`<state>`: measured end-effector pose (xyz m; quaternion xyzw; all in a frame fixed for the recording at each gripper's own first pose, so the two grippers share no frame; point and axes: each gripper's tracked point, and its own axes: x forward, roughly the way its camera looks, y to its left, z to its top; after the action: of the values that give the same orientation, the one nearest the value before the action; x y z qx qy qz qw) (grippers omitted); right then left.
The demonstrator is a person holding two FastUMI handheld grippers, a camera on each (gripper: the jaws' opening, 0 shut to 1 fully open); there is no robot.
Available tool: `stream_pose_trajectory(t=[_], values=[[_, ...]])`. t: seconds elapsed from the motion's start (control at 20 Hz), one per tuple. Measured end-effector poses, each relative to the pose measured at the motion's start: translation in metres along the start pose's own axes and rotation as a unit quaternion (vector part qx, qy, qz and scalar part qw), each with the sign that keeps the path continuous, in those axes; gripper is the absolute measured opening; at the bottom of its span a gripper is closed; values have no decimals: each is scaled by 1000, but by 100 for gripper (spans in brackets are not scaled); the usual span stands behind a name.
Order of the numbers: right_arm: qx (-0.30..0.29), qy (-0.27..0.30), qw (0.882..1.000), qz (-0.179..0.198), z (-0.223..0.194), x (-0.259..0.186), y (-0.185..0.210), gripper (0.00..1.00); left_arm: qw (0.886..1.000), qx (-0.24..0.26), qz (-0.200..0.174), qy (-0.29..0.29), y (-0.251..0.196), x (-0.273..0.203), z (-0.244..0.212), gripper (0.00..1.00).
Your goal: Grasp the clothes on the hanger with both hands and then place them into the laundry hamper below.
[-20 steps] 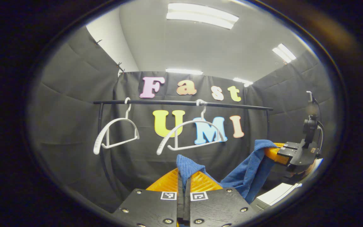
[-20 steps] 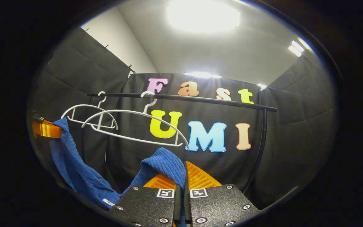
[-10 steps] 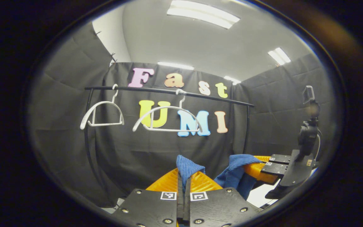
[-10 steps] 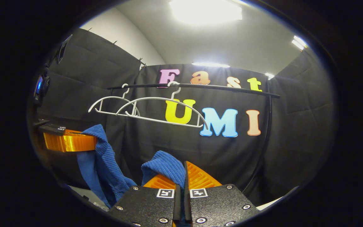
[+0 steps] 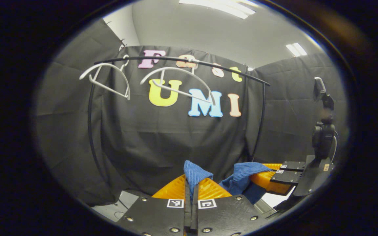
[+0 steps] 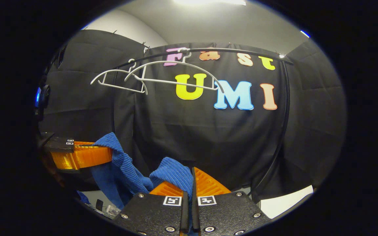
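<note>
A blue ribbed garment [image 5: 241,178] hangs slack between my two grippers, well below the rail. My left gripper [image 5: 191,183] is shut on one bunched edge of it, which sticks up between the fingers. My right gripper [image 6: 189,182] is shut on the other edge [image 6: 172,172], and the cloth sags down to the left of it. In the left gripper view the right gripper [image 5: 274,180] shows at the right with cloth in it. In the right gripper view the left gripper [image 6: 80,157] shows at the left. Two bare white hangers [image 5: 176,82] [image 5: 107,77] hang on the rail.
A black clothes rail [image 5: 182,60] on thin uprights [image 5: 92,131] stands before the back wall. A pale floor patch [image 6: 284,200] shows low at the right. A dark camera mount [image 5: 322,137] rises from the right gripper.
Both grippers have come down with the blue garment and drawn closer together. The rail and bare hangers now sit much higher in both views, and floor shows at the bottom.
</note>
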<state>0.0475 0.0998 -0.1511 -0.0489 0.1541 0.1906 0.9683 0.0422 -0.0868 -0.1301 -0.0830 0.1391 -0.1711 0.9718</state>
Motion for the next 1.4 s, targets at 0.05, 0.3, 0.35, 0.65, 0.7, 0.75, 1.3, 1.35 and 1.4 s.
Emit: stream_pose_trajectory(t=[0.05,0.3,0.35,0.65,0.7,0.75,1.3,1.35,1.4], values=[[-7,11,1000,-3,-15,3,2,4,1000,-2,2,14,2,2,-14,5],[-22,80,997,-4,-81,7,6,4,996,-19,16,84,17,7,-89,5],[-25,93,995,-3,-93,8,8,4,995,-20,19,97,18,7,-103,5],[-32,156,987,8,-142,11,12,4,985,-17,33,168,33,10,-170,1],[-30,166,986,10,-150,11,14,4,983,-16,36,178,36,12,-179,1],[-30,178,984,11,-158,8,16,4,981,-14,37,189,38,13,-187,1],[-4,311,950,17,-239,-9,18,8,950,21,63,306,38,-5,-285,5],[2,320,947,23,-242,-8,17,13,949,17,66,309,39,-9,-286,19],[6,324,946,24,-250,-13,21,17,949,16,68,306,38,-7,-287,32]])
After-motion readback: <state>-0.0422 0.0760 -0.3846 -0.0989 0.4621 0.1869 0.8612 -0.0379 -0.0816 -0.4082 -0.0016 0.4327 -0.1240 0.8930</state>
